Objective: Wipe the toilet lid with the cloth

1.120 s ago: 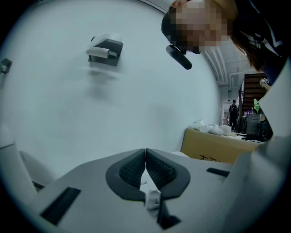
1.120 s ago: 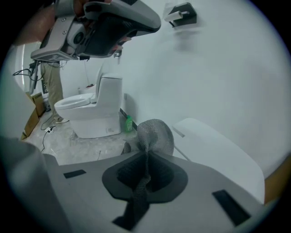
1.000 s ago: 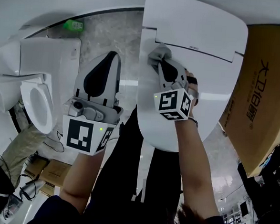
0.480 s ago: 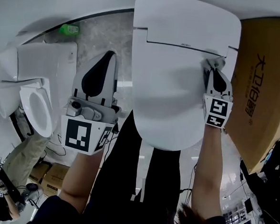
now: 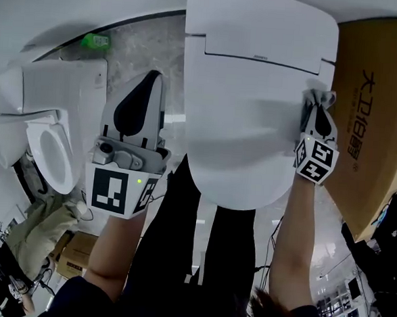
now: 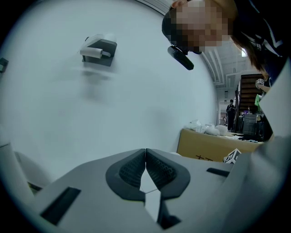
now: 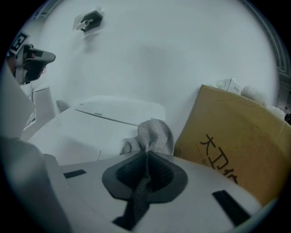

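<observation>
Cool, even white light fills the head view. The toilet lid [image 5: 250, 104] is bright, nearly washed out, with only soft grey shading toward its near rim. The glossy floor [image 5: 327, 262] carries pale streaks of glare, and straight lines bow strongly toward the edges. Both gripper views are round fisheye pictures ringed in black, dimmer and bluish. In each the near grey body lies in shade and slightly soft. The left gripper [image 6: 145, 164] sits below a pale, smooth wall [image 6: 136, 91], and the right gripper [image 7: 146, 157] is darker still. The cloth [image 7: 153, 133] shows a fairly crisp weave, and the cardboard box [image 7: 236, 154] looks dull brown.
</observation>
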### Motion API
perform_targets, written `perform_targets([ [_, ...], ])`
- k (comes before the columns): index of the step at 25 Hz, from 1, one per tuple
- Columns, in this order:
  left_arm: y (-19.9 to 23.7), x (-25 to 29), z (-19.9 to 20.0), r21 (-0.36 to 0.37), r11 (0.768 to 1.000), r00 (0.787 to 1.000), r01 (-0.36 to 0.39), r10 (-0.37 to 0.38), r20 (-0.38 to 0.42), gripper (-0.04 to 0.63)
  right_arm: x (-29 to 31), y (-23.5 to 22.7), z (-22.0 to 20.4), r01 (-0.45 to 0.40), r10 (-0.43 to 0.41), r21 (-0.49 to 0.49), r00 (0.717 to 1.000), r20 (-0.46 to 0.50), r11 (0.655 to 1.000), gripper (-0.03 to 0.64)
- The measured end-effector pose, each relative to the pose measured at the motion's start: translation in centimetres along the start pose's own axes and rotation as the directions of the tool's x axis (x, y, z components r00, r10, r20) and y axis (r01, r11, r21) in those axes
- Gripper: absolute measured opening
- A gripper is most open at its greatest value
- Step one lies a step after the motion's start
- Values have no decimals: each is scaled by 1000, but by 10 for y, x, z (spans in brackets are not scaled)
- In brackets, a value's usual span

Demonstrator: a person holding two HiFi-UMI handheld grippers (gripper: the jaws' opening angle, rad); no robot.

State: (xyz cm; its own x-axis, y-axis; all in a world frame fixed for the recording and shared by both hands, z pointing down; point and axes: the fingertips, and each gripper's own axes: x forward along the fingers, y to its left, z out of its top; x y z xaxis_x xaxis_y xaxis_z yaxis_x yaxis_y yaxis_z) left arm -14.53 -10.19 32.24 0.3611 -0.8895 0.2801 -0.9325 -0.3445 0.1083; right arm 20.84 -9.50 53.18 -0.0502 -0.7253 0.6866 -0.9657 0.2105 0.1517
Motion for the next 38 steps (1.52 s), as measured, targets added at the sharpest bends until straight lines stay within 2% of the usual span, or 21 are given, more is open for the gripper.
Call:
perform_targets([
  [7, 3, -11, -3, -6, 1000, 1000, -13, 13, 3, 21, -6, 63, 10, -93, 95, -91, 995, 12, 991, 34],
  [13, 9, -17, -3, -8, 1000, 1000, -25, 25, 5, 20, -9, 147, 29, -217, 223, -176, 975, 11, 960, 34],
  [17, 15, -22, -4, -8, 999, 999, -38, 38, 7, 20, -12, 202, 38, -305, 317, -247, 949, 8, 920, 34],
  [25, 24, -29, -6, -15, 998, 998, -59, 59, 8, 21, -23, 299, 49, -436, 465, -387, 885, -22, 812, 34],
  [30, 24, -30, -6, -13, 998, 998, -66, 66, 6, 21, -33, 334, 46, -502, 537, -452, 842, -58, 737, 34],
  [33, 24, -30, -6, -12, 998, 998, -67, 67, 2, 21, -37, 339, 43, -522, 565, -485, 822, -69, 701, 34],
  [35, 23, -29, -6, -11, 998, 998, -69, 69, 2, 21, -38, 335, 42, -518, 564, -491, 823, -63, 701, 34],
  [38, 22, -27, -6, -11, 998, 998, -69, 69, 2, 21, -37, 318, 38, -493, 539, -472, 841, -43, 731, 34],
])
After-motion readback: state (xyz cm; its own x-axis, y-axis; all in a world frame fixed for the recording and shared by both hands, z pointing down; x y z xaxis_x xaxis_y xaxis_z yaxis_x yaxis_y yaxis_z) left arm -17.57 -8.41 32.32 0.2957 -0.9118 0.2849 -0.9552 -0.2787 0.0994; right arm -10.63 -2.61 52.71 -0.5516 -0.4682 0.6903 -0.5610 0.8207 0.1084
